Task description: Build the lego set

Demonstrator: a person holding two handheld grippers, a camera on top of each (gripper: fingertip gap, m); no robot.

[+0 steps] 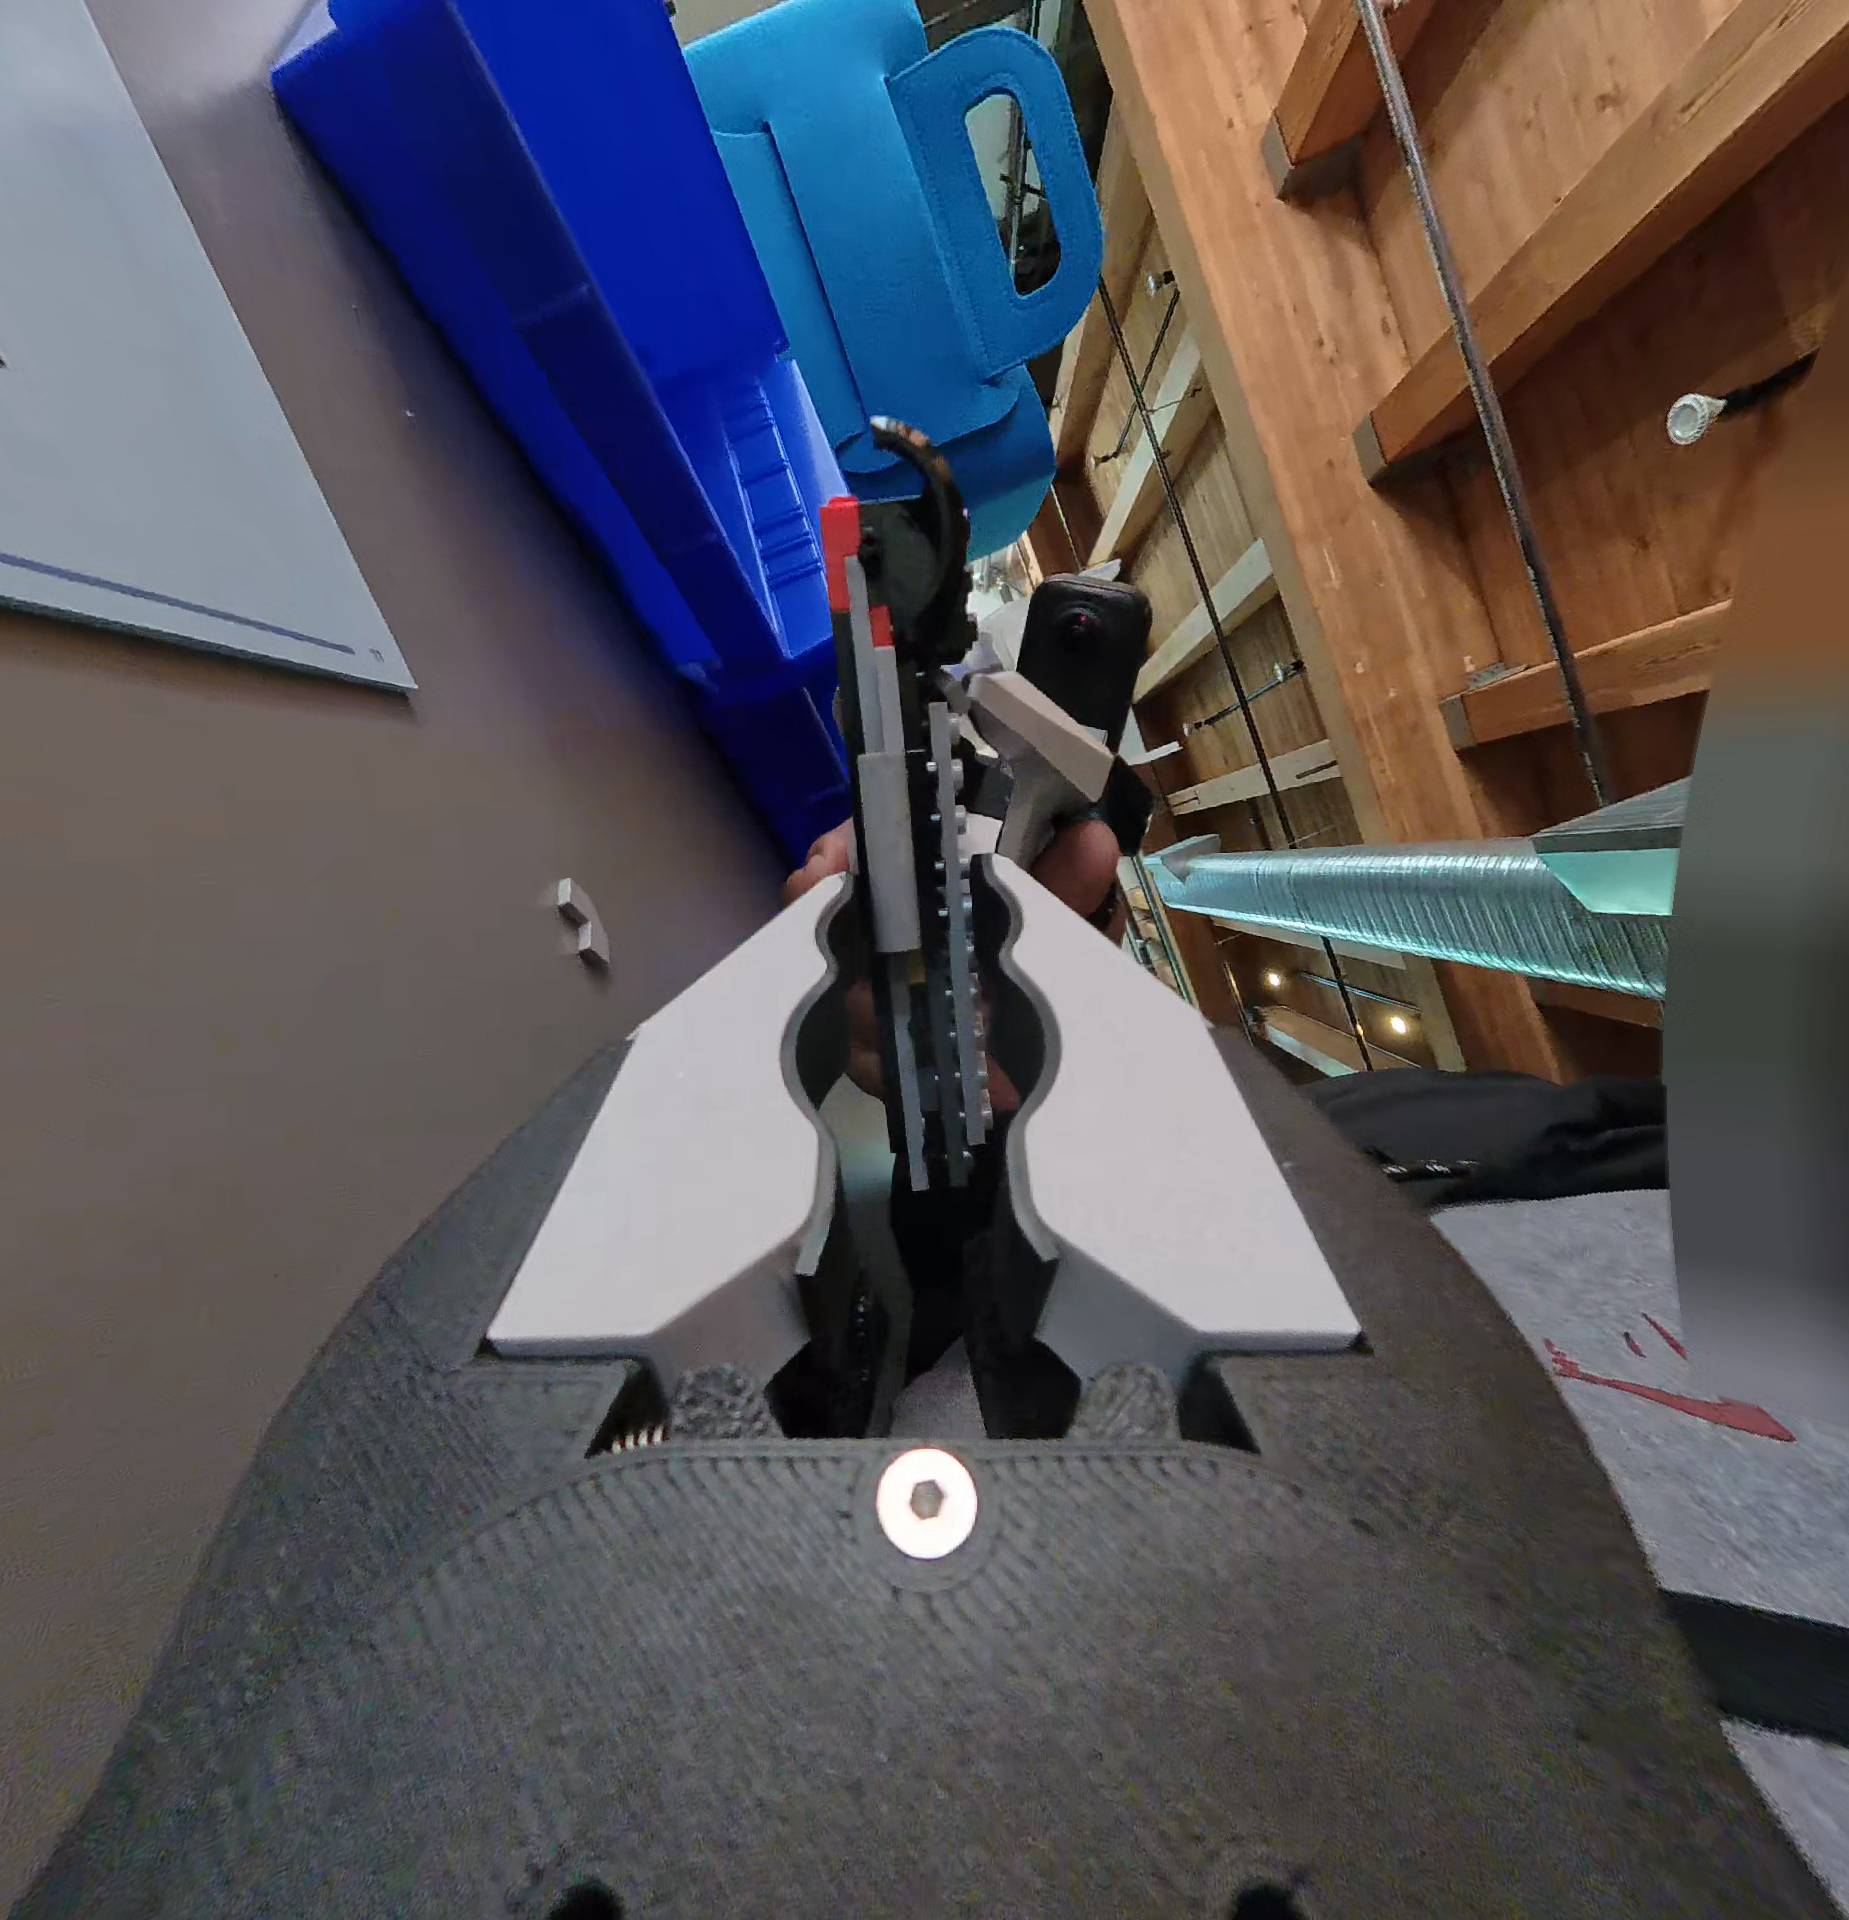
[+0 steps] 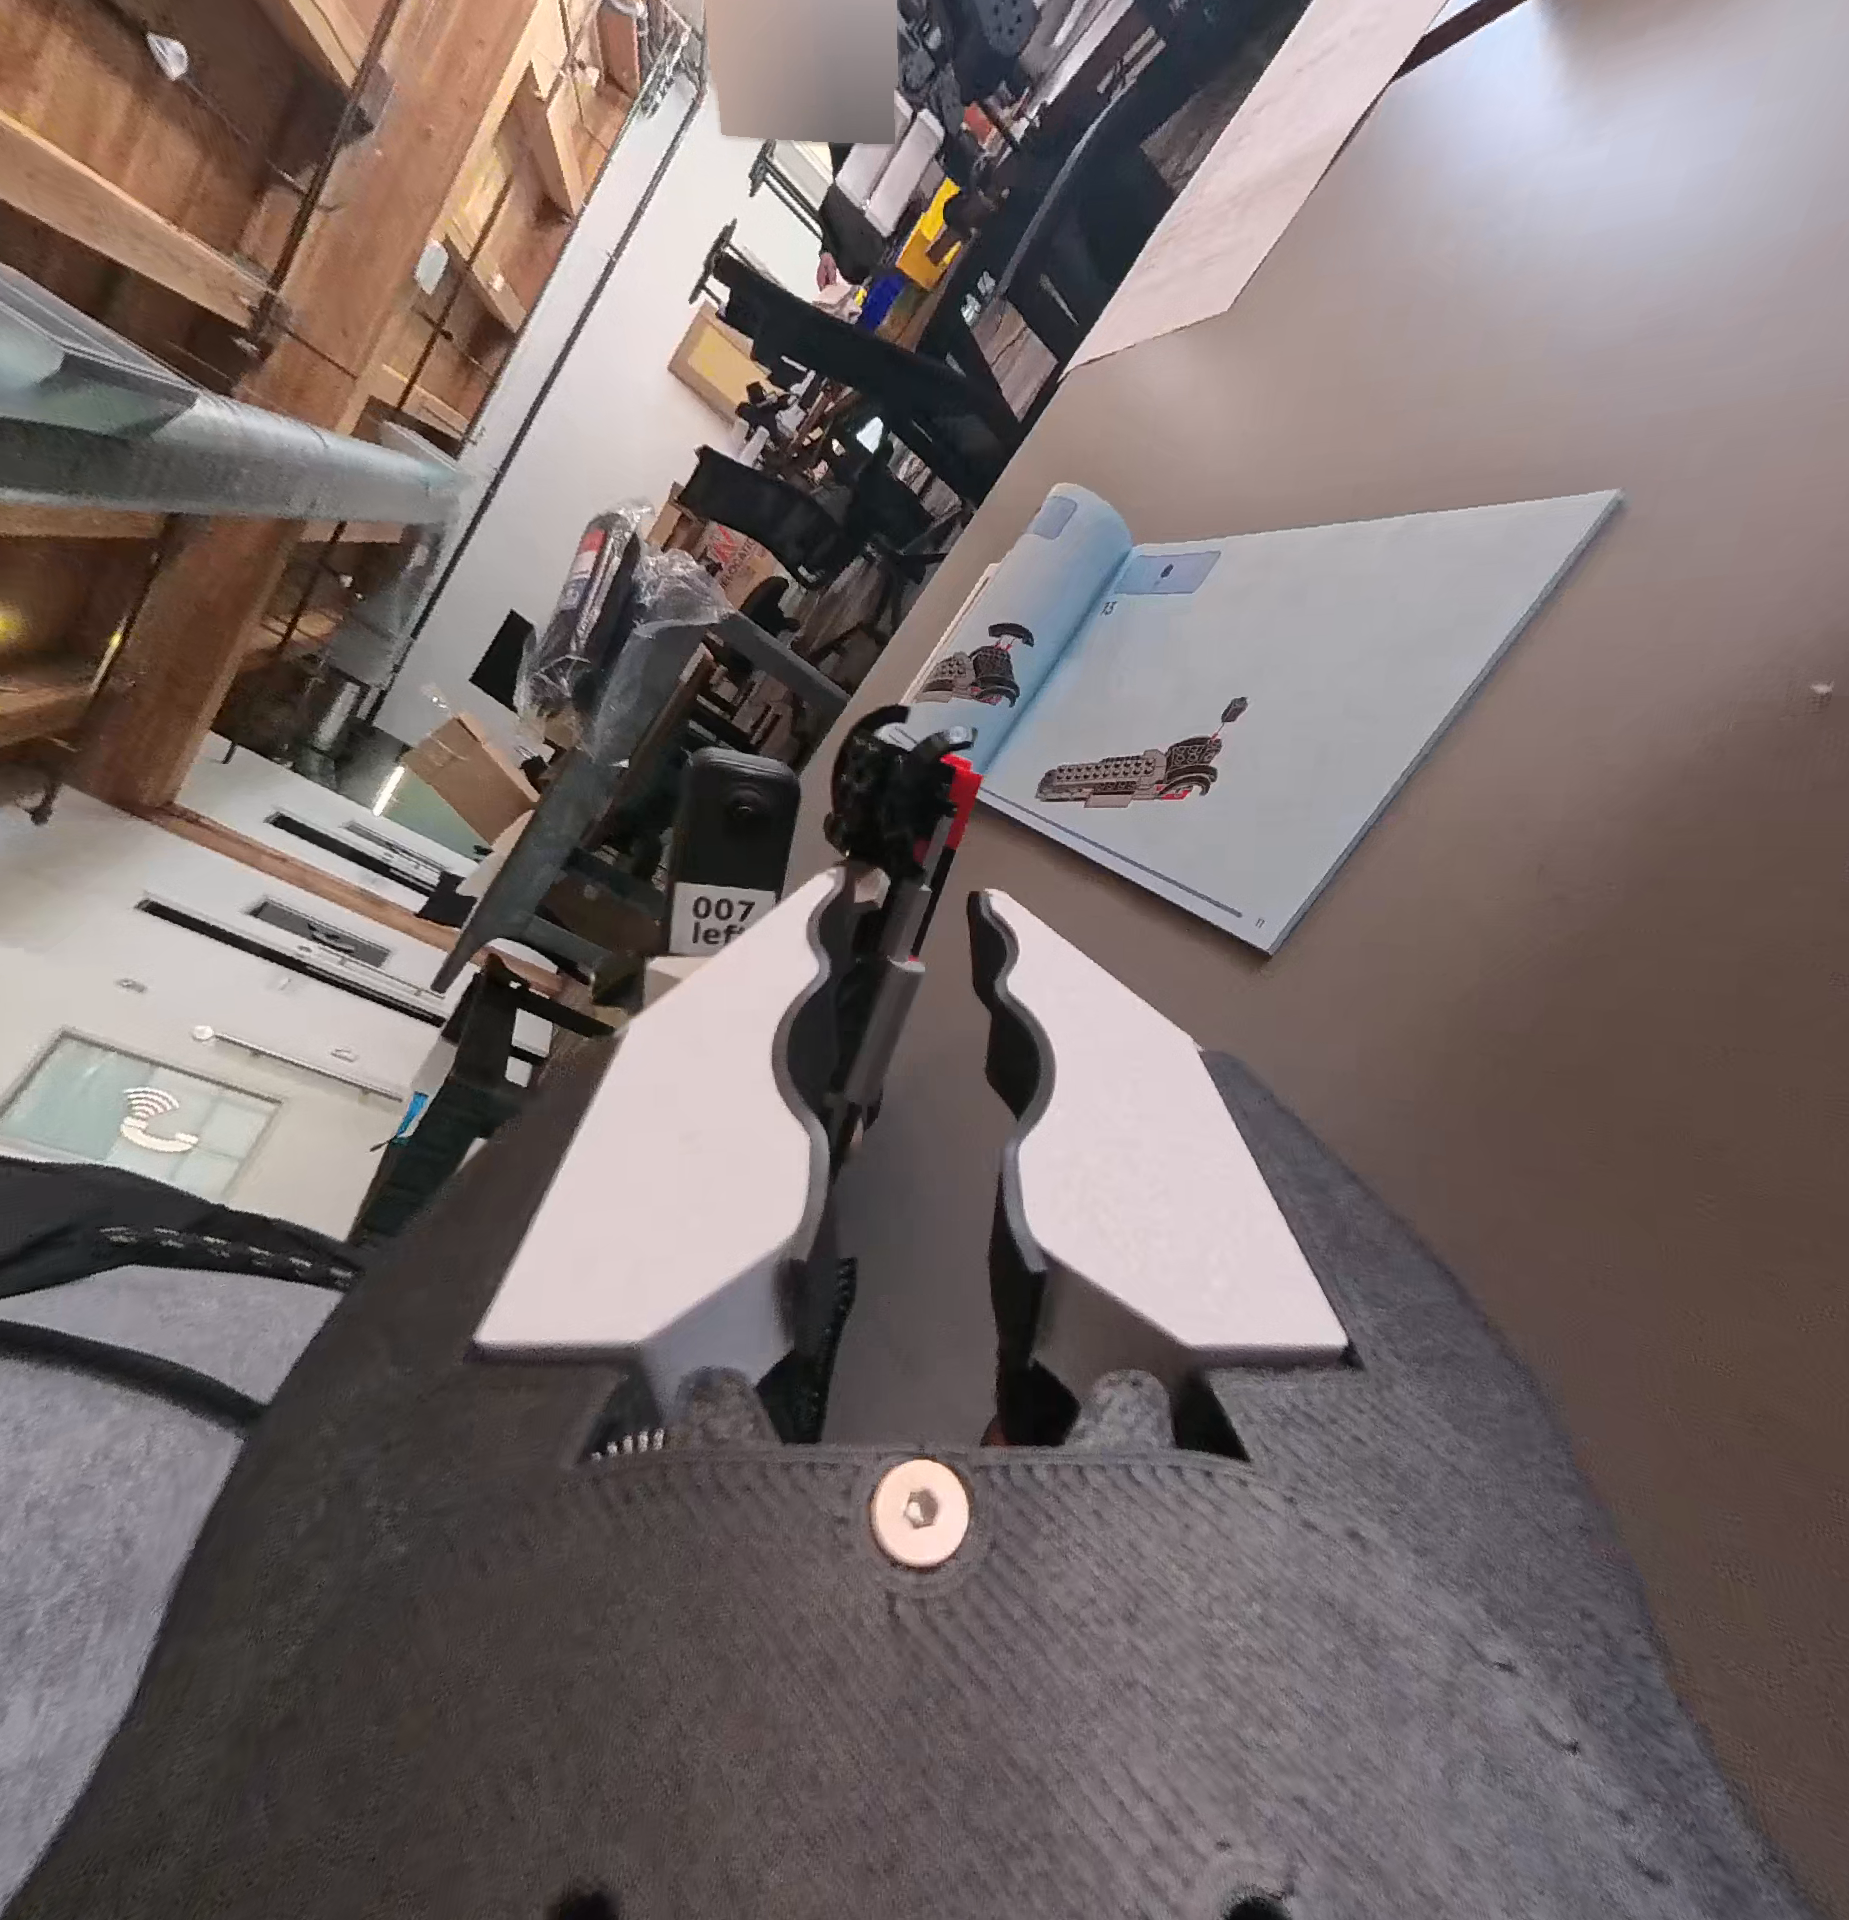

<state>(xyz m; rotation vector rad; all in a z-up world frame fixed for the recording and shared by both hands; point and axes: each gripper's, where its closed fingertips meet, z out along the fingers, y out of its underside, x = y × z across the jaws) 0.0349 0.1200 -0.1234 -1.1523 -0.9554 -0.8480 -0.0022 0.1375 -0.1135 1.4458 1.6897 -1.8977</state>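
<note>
My left gripper [image 1: 920,894] is shut on a long lego assembly [image 1: 889,831] of grey, black and red bricks, held edge-on above the brown table, with a black curved part at its far end. In the right wrist view the assembly [image 2: 904,800] runs along the inner side of one finger of my right gripper [image 2: 909,899]. That gripper is open, and its other finger stands apart from the bricks. The right gripper also shows beyond the assembly in the left wrist view [image 1: 1045,769], with a hand below it. The open instruction booklet [image 2: 1294,707] lies on the table.
Blue bins [image 1: 587,312] and a light blue bag [image 1: 899,260] stand at the table's far side. A small grey piece [image 1: 584,920] lies loose on the table. The booklet's corner [image 1: 120,416] is on the left. A grey mat [image 1: 1626,1455] lies at the right.
</note>
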